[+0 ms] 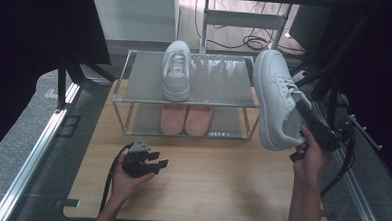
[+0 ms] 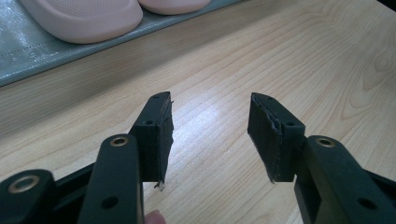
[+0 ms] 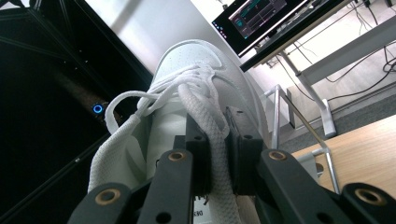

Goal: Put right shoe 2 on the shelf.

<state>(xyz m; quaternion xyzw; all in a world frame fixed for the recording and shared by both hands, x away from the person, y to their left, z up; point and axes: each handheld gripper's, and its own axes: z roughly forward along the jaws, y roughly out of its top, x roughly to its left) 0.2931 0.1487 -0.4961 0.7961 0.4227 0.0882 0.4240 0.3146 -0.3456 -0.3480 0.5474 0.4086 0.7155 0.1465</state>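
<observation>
A white sneaker (image 1: 277, 99) hangs in the air at the right, beside the rack, with its sole turned left and its toe pointing away. My right gripper (image 1: 299, 106) is shut on it. In the right gripper view the jaws (image 3: 217, 135) pinch a padded white strip of the sneaker (image 3: 196, 60) just behind its laces. A second white sneaker (image 1: 177, 72) stands on the top shelf of the metal rack (image 1: 135, 78). My left gripper (image 1: 158, 160) rests low over the table (image 1: 220, 186) in front of the rack. It (image 2: 210, 126) stands open, with bare wood between the jaws.
A pair of pink slippers (image 1: 186, 120) sits on the rack's lower shelf, and their toes (image 2: 84, 18) are close ahead of my left gripper. Black frames stand at both sides of the table. Behind the rack are a desk leg, cables and a monitor (image 3: 261, 18).
</observation>
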